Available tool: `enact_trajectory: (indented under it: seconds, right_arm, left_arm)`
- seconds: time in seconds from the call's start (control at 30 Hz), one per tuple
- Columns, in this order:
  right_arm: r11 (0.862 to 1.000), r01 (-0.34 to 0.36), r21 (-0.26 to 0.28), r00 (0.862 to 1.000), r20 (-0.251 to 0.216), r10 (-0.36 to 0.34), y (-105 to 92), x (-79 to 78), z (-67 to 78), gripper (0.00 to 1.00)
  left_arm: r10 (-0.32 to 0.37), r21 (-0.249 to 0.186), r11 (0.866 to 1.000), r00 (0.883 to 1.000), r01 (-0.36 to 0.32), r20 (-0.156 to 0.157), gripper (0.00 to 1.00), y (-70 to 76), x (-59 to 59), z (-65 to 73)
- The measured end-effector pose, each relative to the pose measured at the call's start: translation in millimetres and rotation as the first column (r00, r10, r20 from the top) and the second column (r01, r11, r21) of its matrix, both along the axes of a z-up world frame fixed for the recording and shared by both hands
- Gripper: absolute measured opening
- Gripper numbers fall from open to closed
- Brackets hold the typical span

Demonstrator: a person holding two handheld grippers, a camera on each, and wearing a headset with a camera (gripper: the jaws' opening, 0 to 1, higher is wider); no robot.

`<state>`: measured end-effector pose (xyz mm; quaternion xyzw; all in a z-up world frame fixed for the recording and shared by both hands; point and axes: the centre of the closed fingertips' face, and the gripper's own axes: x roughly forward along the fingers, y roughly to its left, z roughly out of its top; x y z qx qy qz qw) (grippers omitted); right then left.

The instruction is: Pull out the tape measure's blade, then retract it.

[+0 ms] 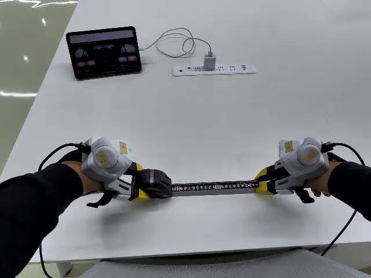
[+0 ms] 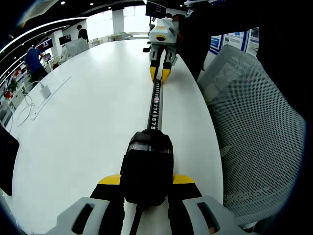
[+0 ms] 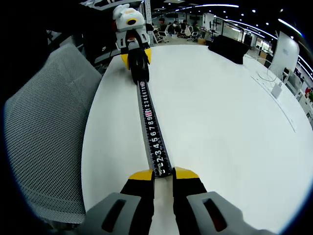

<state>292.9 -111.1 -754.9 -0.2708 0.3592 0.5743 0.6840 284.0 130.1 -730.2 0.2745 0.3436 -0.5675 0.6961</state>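
- Nearest me, the left tongs (image 2: 146, 180) are clenched on the tape measure's case (image 2: 146, 164). It is a chunky black body with rounded corners that looks like rubbery plastic, and it sits close to the front edge of the bench (image 1: 232, 127).
- From the case the blade (image 1: 214, 187) runs straight to the right tongs (image 1: 262, 180). Its long axis lies along the bench's front edge. I cannot tell whether it lies flat on the surface or just over it.
- The blade is a thin dark strip with pale printed numerals and a red mark part-way along. I judge it stiff and springy.
- The yellow-tipped right tongs are pinched on the blade's free end, so that hand governs the return. I judge the coming move is to ease that end leftward along the blade's own line, towards the case.
- The bench top is smooth, matte white.
- Farthest off, well apart from the work, are a dark tablet (image 1: 104, 52) and a white power strip (image 1: 214, 70) with a charger (image 1: 209, 61) and a looped grey cable (image 1: 174, 43).
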Motion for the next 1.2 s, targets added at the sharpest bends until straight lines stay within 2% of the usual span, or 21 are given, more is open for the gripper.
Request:
enact_trajectory:
  seconds: [1.2]
  right_arm:
    - [1.0,0.027,-0.005,1.0,-0.014,-0.027,-13.6,-4.6,5.2,0.08]
  left_arm:
    - [0.004,-0.001,1.0,1.0,-0.004,0.001,0.3,-0.8,0.0,0.5]
